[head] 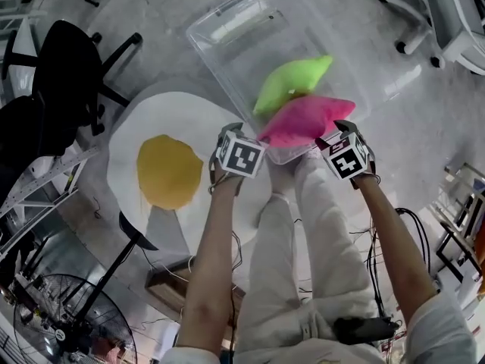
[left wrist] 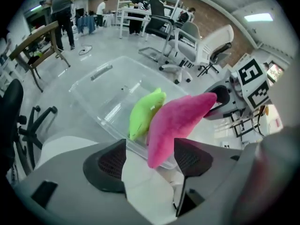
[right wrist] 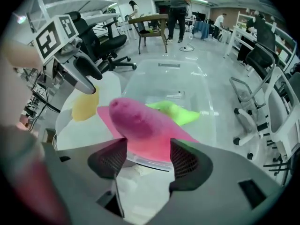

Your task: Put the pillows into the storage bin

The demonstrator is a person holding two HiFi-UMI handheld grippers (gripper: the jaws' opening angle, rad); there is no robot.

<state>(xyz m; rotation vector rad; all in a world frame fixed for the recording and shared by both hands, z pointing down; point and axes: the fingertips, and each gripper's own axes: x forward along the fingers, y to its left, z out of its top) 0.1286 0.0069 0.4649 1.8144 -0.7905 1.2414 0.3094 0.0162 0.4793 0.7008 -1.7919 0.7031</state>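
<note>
- The pink pillow [head: 307, 120] lies across the near rim of the storage bin [head: 318, 21], with the green pillow [head: 292, 82] inside at its 11 o'clock.
- At 8 o'clock, the yellow pillow [head: 168, 171] rests on a white mat [head: 151, 120].
- Our left gripper [left wrist: 150, 156] and right gripper [right wrist: 149, 156] have their jaws apart, clamping nothing, just beside the pink pillow's ends.
- A black chair [head: 68, 74] stands at 9 o'clock and white chairs [head: 447, 21] at 2. The bin's bottom is bare at 12.

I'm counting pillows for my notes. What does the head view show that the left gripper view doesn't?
Head view only: the yellow pillow lying on the white mat, outside the clear bin. Left gripper view only: people standing far back in the room. Both: the pink pillow over the bin's near rim and the green pillow inside it.
</note>
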